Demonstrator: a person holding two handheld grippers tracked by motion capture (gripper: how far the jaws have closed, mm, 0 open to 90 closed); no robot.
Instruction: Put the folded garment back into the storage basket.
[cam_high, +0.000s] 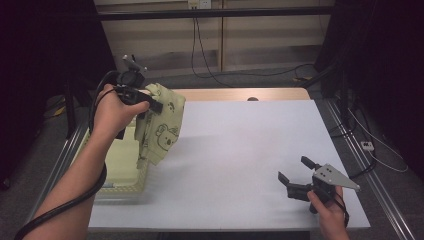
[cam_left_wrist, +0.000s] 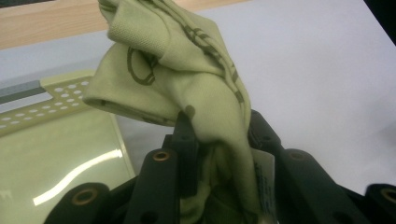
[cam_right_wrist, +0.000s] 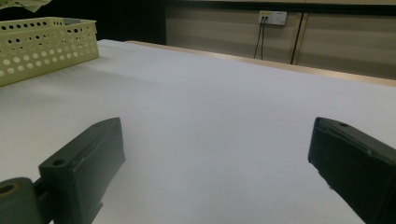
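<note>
A pale green garment (cam_high: 161, 125) printed with cartoon animals hangs in the air at the table's left, over the right edge of a pale green perforated basket (cam_high: 122, 172). My left gripper (cam_high: 150, 104) is shut on its upper part. In the left gripper view the bunched garment (cam_left_wrist: 187, 79) is pinched between the black jaws, with a white label beside them. My right gripper (cam_high: 295, 172) rests low over the white table surface near the front right corner, open, with nothing between its jaws. In the right gripper view the basket (cam_right_wrist: 46, 44) stands far off at the left.
The white table top (cam_high: 240, 150) stretches between the two grippers. A wooden strip (cam_high: 240, 94) runs along its far edge. Cables (cam_high: 370, 145) lie on the floor to the right, and a wall socket (cam_right_wrist: 273, 17) sits on the far panel.
</note>
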